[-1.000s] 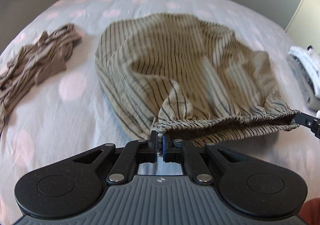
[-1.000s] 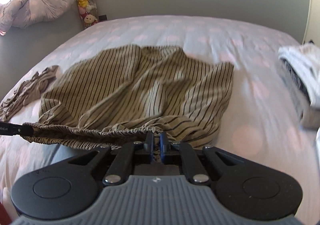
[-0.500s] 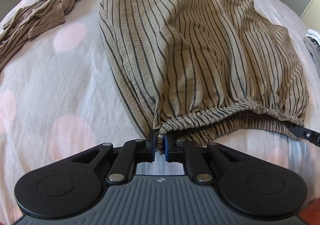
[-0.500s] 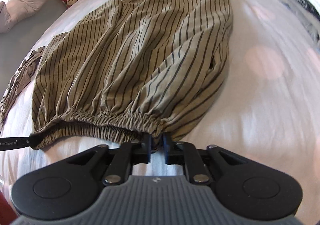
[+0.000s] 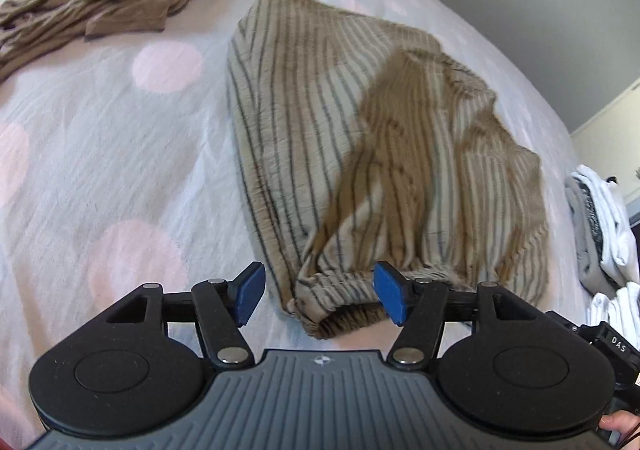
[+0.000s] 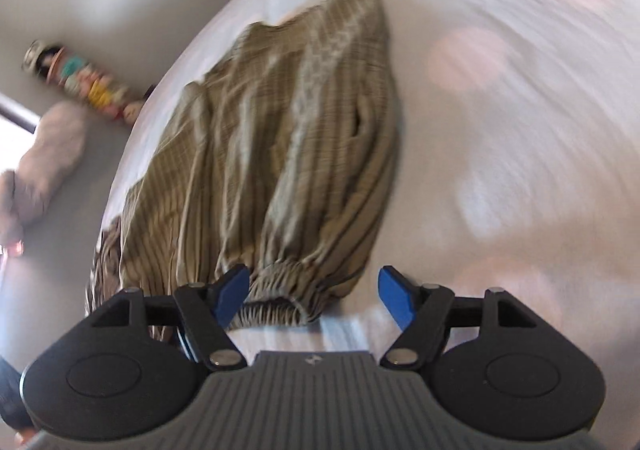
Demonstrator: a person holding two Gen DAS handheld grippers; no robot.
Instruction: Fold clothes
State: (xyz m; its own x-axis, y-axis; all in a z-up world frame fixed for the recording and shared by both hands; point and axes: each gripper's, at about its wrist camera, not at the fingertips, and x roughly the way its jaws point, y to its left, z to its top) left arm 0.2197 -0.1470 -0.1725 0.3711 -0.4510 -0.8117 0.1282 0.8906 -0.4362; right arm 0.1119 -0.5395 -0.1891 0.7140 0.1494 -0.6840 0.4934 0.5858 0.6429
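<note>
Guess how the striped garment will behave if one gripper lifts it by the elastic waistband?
Likely floppy: the striped garment lies in soft folds on the bed, so it should drape and hang. Probably light, since the cloth looks thin. The gathered waistband looks thicker, perhaps easier to pinch.

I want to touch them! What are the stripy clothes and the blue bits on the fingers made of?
The stripy garment looks like thin, crinkly woven cloth, maybe cotton or linen: it drapes in soft folds and bunches at an elastic band. The blue pads on the fingers look like smooth matte rubber or plastic; which one is unclear. The bedsheet looks like soft wrinkled cotton.
</note>
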